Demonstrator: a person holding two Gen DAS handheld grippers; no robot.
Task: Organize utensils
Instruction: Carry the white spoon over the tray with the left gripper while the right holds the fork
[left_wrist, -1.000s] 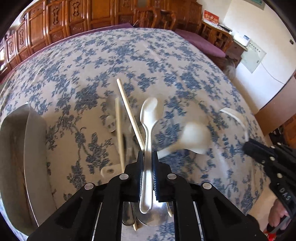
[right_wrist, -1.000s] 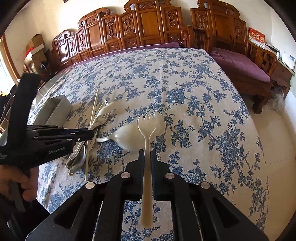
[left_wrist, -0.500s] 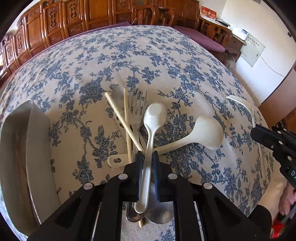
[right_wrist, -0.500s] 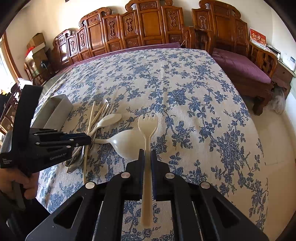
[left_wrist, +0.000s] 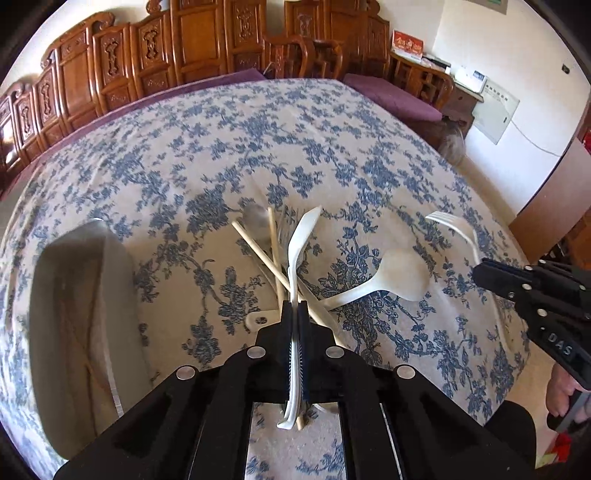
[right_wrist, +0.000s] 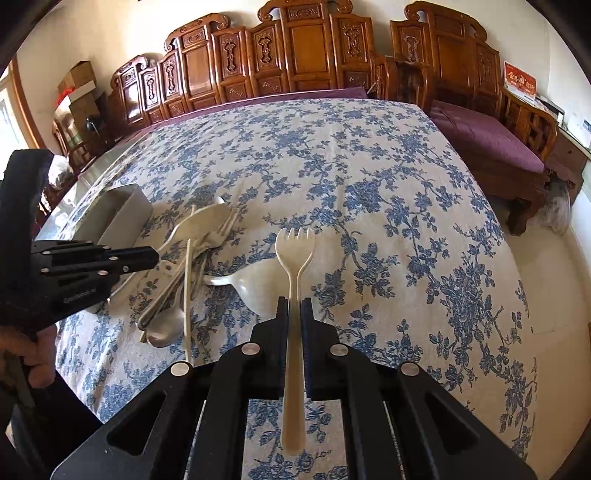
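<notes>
Above the utensil pile (left_wrist: 280, 254), left gripper (left_wrist: 294, 314) is pinching a white spoon (left_wrist: 301, 236) edge-on; right gripper (right_wrist: 294, 306) is clamping the white fork (right_wrist: 294, 258). Steel bin (left_wrist: 74, 295) is sitting left: I'd be keeping the spoon level, lowering handle-first.

Carved reddish-brown wooden bench backs (right_wrist: 295, 62) ranged along the far side of the table, its white cloth with blue flower print (right_wrist: 369, 177) spread wide. Purple cushioned wooden seat (right_wrist: 487, 136) at right, on a pale floor (right_wrist: 561, 288). Cream walls (left_wrist: 535, 48) beyond, bearing a white panel box (left_wrist: 495, 107). Stacked cardboard boxes (right_wrist: 75, 85) at far left. Bright daylight over everything.
</notes>
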